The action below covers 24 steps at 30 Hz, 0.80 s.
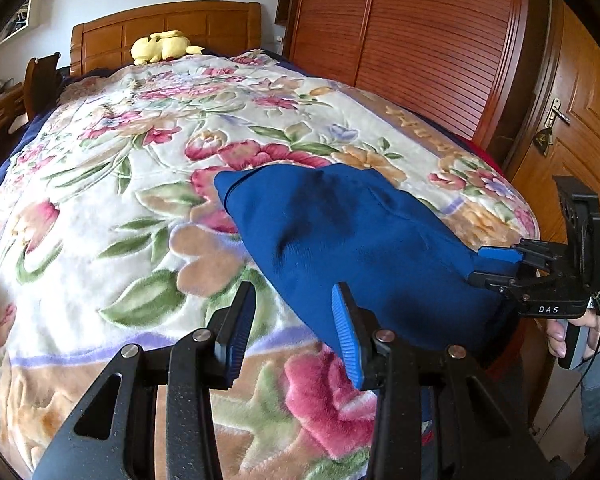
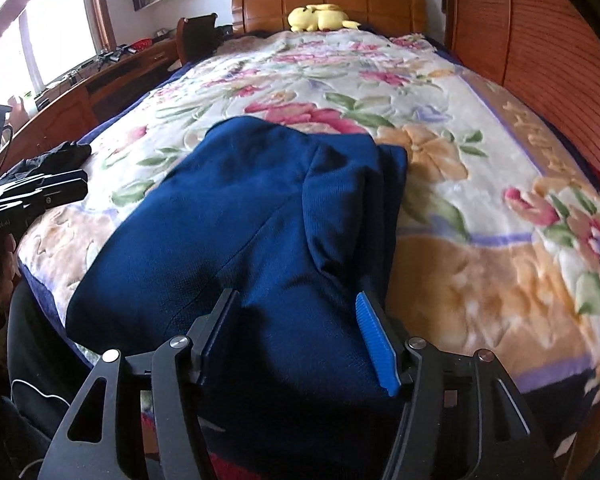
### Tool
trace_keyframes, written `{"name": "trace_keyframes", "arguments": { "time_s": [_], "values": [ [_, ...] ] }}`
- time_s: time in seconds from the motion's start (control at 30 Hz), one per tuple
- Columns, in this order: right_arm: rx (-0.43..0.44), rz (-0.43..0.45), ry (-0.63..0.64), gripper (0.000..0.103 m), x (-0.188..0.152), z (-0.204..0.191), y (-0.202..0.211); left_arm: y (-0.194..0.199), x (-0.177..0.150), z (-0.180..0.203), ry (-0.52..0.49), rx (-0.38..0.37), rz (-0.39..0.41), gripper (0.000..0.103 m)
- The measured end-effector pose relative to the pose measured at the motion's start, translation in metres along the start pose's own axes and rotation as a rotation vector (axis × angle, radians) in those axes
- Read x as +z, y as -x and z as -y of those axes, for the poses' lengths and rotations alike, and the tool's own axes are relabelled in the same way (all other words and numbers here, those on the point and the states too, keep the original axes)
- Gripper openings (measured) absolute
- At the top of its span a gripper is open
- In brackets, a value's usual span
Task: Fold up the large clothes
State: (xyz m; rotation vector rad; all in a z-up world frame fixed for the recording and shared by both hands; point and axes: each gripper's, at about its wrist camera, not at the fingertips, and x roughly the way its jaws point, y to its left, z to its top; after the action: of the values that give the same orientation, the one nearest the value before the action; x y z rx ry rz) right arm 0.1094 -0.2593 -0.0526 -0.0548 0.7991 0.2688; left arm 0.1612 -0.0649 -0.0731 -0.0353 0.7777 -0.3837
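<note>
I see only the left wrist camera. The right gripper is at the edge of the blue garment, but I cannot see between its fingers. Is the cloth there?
Observer: Yes. In the right wrist view the blue garment lies in the gap of the right gripper, whose jaws stand apart.
Operator: Is another cloth on the bed, outside my picture?
Observer: Yes, a black garment lies at the bed's edge, just behind the left gripper.
Operator: What is beyond that edge?
Observer: A bright window on that side of the room.
</note>
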Motion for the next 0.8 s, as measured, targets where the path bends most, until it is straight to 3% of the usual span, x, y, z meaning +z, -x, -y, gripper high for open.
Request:
{"name": "trace_keyframes", "arguments": {
  "time_s": [0.2,0.27,0.33,0.43,0.67,0.8],
  "values": [
    [-0.006,-0.030,0.031,0.061,-0.005,-0.006,0.005,-0.007,0.003,-0.001,0.007,-0.028,0.001,0.041],
    [0.003,-0.033,0.047,0.053,-0.007,-0.006,0.006,-0.013,0.005,-0.001,0.001,-0.032,-0.007,0.041],
    [-0.013,-0.030,0.075,0.025,-0.010,-0.008,0.009,-0.021,0.009,-0.002,-0.008,-0.030,-0.014,0.041],
    [-0.002,-0.010,0.083,0.013,-0.014,-0.007,0.017,-0.040,0.018,-0.007,-0.018,-0.018,-0.035,0.041],
    [-0.004,0.020,0.077,0.010,-0.023,-0.001,0.037,-0.097,0.041,-0.028,0.000,0.017,-0.109,0.041],
    [-0.011,0.009,0.083,0.010,-0.026,-0.002,0.039,-0.122,0.054,-0.039,0.033,-0.020,-0.131,0.041]
  ]
}}
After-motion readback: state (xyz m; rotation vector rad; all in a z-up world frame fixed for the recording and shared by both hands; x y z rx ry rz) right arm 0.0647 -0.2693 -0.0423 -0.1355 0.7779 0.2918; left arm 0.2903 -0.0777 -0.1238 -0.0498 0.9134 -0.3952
